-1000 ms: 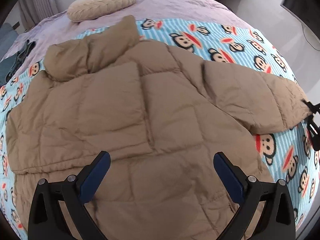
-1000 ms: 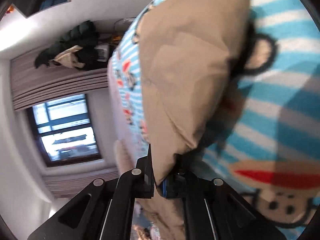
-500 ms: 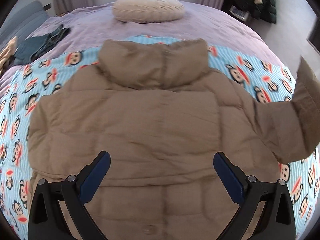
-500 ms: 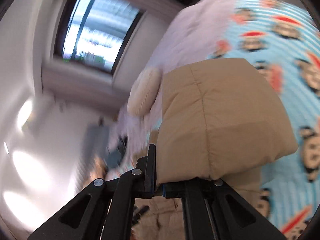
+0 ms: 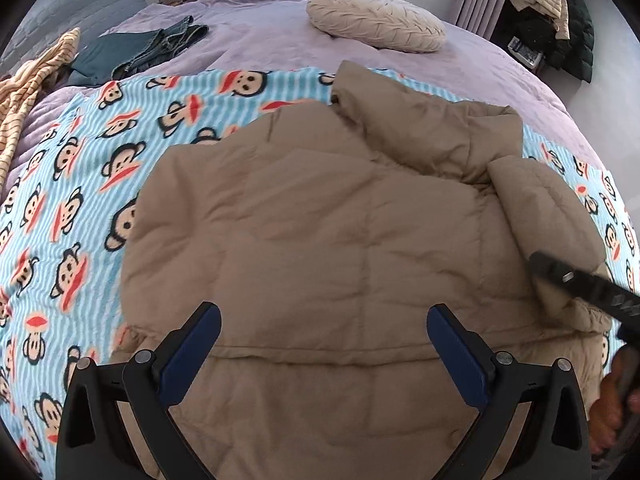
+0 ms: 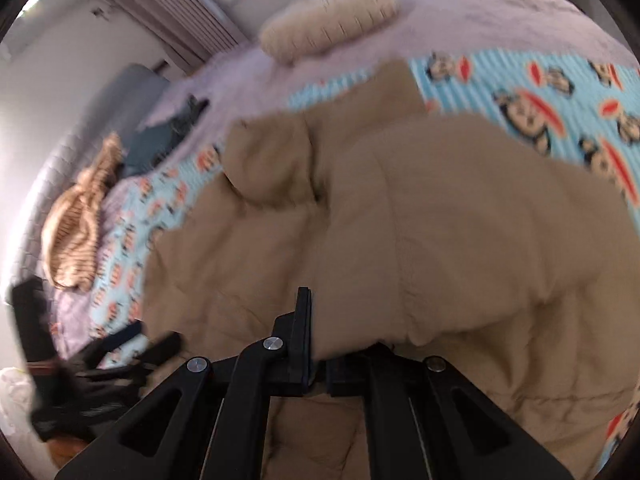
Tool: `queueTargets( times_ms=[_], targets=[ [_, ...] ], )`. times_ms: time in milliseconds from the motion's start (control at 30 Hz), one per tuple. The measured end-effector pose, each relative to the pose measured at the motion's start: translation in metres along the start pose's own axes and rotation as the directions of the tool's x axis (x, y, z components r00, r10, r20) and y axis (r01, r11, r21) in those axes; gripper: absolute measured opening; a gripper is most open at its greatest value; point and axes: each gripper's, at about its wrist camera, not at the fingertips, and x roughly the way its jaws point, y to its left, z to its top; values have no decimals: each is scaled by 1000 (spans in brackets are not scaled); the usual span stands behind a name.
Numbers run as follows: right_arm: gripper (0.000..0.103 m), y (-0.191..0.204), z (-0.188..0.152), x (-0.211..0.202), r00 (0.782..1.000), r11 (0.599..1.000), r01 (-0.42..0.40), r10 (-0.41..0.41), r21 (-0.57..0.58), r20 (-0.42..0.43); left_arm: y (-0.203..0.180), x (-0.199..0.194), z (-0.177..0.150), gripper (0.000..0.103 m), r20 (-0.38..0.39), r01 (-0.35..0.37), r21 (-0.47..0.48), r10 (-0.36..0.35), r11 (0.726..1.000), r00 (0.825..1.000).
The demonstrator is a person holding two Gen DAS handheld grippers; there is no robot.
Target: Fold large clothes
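Note:
A tan puffer jacket (image 5: 328, 240) lies back up on a monkey-print blanket (image 5: 80, 184) on the bed. My left gripper (image 5: 324, 344) is open and empty, hovering above the jacket's lower back. My right gripper (image 6: 318, 360) is shut on the cuff of the jacket's right sleeve (image 6: 460, 248), which is folded over the jacket's body. The right gripper also shows in the left wrist view (image 5: 576, 284) at the right edge, over the folded sleeve (image 5: 548, 208). The jacket (image 6: 248, 264) fills most of the right wrist view.
A cream pillow (image 5: 376, 20) lies at the head of the purple bedspread (image 5: 260, 44). Dark jeans (image 5: 136, 52) and a striped tan garment (image 5: 28, 80) lie at the far left. Coats (image 5: 560, 12) hang in the back right corner.
My right gripper has carried the right sleeve from the blanket up and inward over the jacket's body. My left gripper's view has swung toward the jacket's left side.

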Motion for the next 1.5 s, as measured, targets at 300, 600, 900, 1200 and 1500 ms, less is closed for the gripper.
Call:
queueTargets(
  times_ms=[300, 600, 900, 1200, 1500],
  targets=[
    [31, -17, -7, -8, 999, 991, 9, -3, 132, -40, 3, 9, -6, 103, -28, 49, -15, -50, 999, 998],
    [48, -88, -7, -61, 986, 870, -110, 34, 480, 164, 14, 5, 8, 103, -3, 160, -76, -161, 984, 987],
    [16, 22, 20, -39, 995, 994, -66, 59, 91, 78, 60, -3, 14, 103, 29, 286, -199, -286, 937, 958],
    [49, 61, -30, -12, 992, 997, 5, -14, -73, -127, 76, 8, 15, 103, 0, 418, -302, -438, 857, 899],
    [49, -107, -74, -91, 1000, 876, 5, 5, 482, -18, 43, 34, 23, 103, -54, 518, -289, -554, 805, 831]
  ],
)
